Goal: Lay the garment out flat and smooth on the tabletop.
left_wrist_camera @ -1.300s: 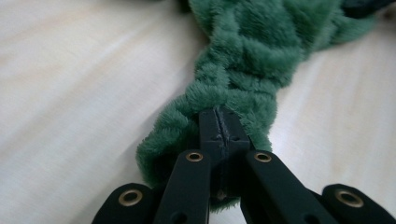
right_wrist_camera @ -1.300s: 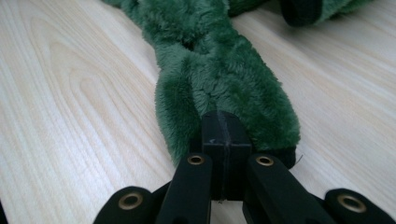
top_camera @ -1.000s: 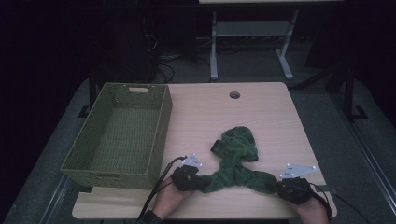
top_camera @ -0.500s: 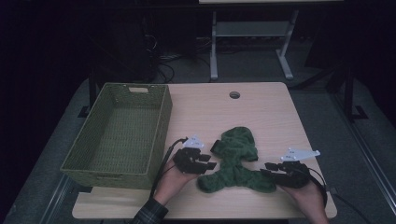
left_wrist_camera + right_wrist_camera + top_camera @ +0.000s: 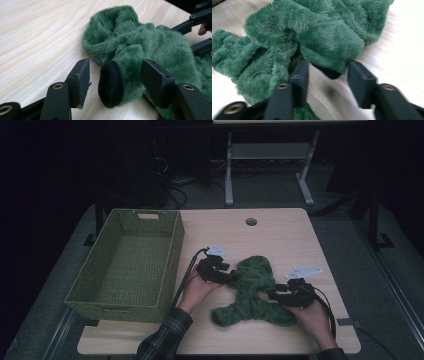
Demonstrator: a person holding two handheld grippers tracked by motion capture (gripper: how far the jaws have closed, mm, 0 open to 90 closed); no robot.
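Release of the green fleece garment [image 5: 252, 292] on the surface [image 5: 280, 232].
I had just been opening both pairs of fingers: left gripper [image 5: 113, 83] wide around a black-edged cuff [image 5: 110, 85], right gripper [image 5: 328, 75] ahead of another, neither pressing. Next I judged a fresh grasp for folding; basket [image 5: 172, 250] stood clear, beyond the left fingers.

The left gripper [image 5: 113, 82], jaws just opening, straddles without pressing the black-cuffed sleeve end [image 5: 111, 83] of a fluffy dark-green fleece garment [image 5: 140, 42] heaped on the pale wooden table [image 5: 37, 37] beyond that cuff.
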